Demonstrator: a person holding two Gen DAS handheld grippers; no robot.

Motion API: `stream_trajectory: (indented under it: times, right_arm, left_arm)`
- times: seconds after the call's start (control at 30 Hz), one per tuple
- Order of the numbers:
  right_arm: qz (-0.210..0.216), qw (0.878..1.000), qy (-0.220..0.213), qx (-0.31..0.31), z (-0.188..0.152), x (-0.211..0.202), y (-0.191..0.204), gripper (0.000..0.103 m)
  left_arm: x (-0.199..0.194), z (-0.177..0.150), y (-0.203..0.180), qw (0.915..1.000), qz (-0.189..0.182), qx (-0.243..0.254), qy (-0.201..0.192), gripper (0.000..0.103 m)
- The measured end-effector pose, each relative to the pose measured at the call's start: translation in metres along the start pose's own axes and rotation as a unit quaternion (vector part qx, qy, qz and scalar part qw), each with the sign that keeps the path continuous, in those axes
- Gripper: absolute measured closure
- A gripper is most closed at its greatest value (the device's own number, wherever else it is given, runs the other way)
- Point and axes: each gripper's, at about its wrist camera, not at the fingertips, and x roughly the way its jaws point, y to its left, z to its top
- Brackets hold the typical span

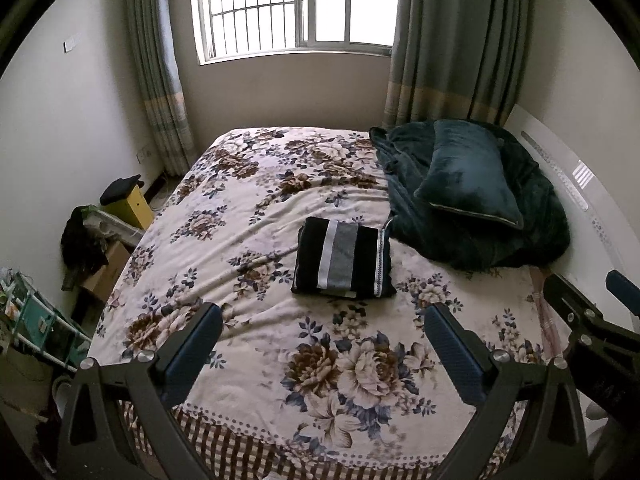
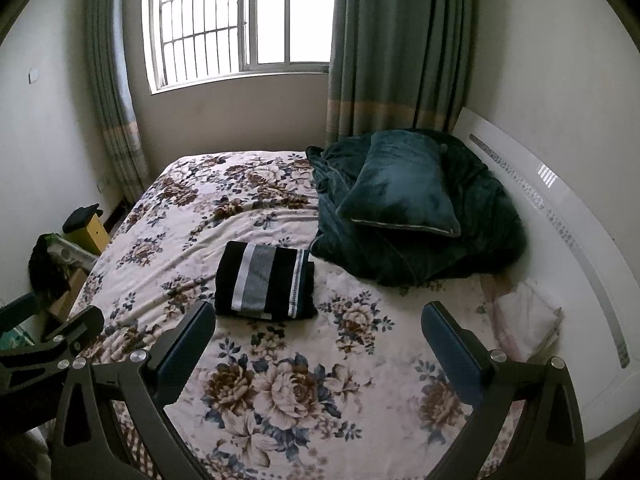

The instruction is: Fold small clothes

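Both tools gape empty before folded garment [image 1: 344, 258], pillow [image 1: 470, 176] behind.

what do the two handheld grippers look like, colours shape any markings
Both match: the left gripper and right gripper have dark grey, curved metal fingers, each tipped with a flat rectangular dark blue pad with a fine textured face. Round silver bolt heads sit at the joints. No cables, markings or sleeves show.

text: none legible | labels: none | numbers: none
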Motion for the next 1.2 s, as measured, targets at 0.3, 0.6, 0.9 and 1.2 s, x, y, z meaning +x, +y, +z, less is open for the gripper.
stream_trajectory:
  times: [0.3,0.6,0.9,1.2]
  right_arm:
    - [-0.004,1.0,-0.003,-0.002,0.002,-0.004,0.001,0.0]
    - [-0.008,1.0,0.004,0.001,-0.003,-0.005,0.0,0.0]
    - [-0.009,1.0,0.007,-0.002,-0.005,-0.006,-0.001,0.0]
    - [-0.004,1.0,0.006,-0.004,-0.005,-0.006,-0.001,0.0]
  left_arm:
    - [0.0,0.003,-0.007,1.0,0.003,0.006,0.0,0.0]
    - [-0.002,-0.002,-0.012,0.9999,0.008,0.008,-0.001,0.0]
    - [-0.003,-0.011,-0.012,1.0,0.006,0.004,0.003,0.0]
    - [-0.005,-0.011,-0.006,1.0,0.008,-0.003,-0.002,0.0]
